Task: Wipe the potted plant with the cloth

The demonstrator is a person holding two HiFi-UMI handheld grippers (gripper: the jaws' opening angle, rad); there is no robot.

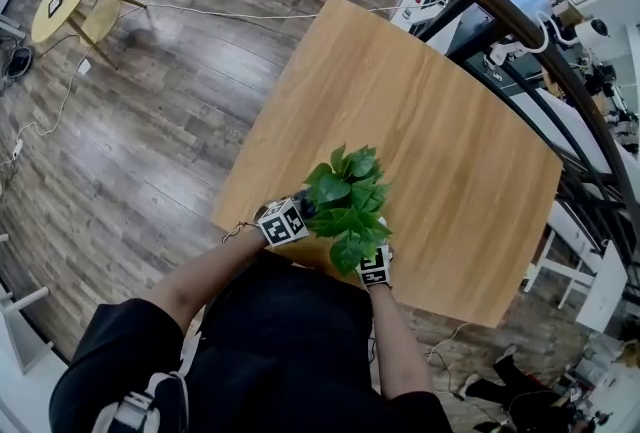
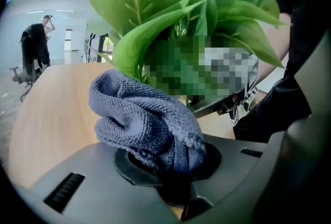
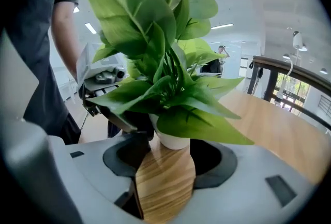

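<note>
1. Head view: potted plant (image 1: 347, 201) sits at the near edge of the desk (image 1: 450, 171), w/ the left gripper (image 1: 283, 221) touching its leaves on one side and the right gripper (image 1: 374, 266) tucked under them on the other.
2. Left gripper view: fingers (image 2: 129, 163) pinched tight on a bunched grey-blue cloth (image 2: 145, 119); the leaves are just above and behind it.
3. Right gripper view: fingers (image 3: 121, 153) spread wide, plant's white pot right between the tips, pads against both sides.
</note>
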